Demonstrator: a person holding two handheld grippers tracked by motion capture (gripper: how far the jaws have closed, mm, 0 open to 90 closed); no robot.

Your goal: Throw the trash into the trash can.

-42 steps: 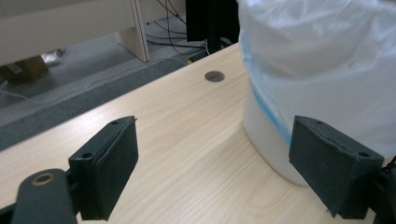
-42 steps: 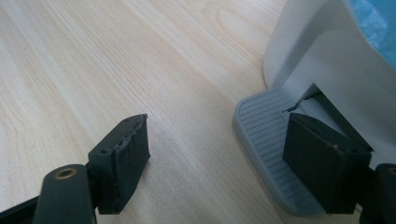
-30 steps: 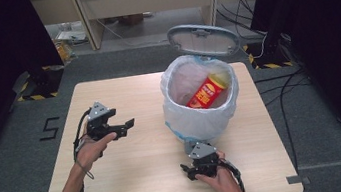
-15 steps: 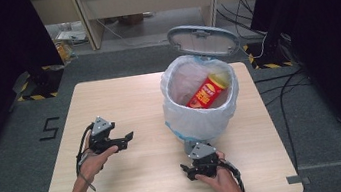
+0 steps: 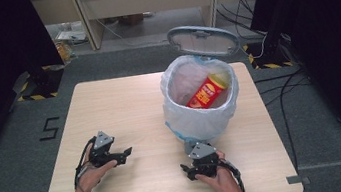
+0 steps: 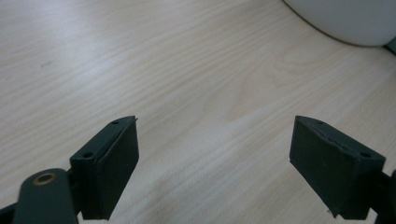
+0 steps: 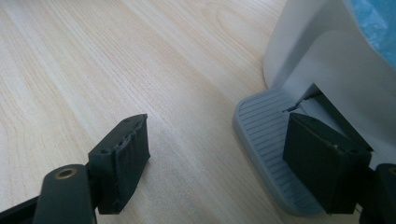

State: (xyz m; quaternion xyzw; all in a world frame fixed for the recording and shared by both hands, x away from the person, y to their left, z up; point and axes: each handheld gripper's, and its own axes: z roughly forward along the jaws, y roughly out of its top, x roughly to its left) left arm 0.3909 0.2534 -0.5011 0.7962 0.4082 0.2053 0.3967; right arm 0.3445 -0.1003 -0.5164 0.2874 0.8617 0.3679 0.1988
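A white pedal bin lined with a clear bag stands on the wooden table, its grey lid raised. Inside lies a red and yellow snack can. My left gripper rests low on the table at the front left, open and empty; in its own view the gripper has bare wood between its jaws. My right gripper sits in front of the bin, open and empty. In the right gripper view the gripper is beside the bin's grey foot pedal.
The bin's white base shows at the top right of the left gripper view. Dark curtains flank the table. Cables and a wooden desk lie on the floor beyond its far edge.
My left gripper has drawn back toward the front left of the table and come down close to the wood. The right gripper has stayed put.
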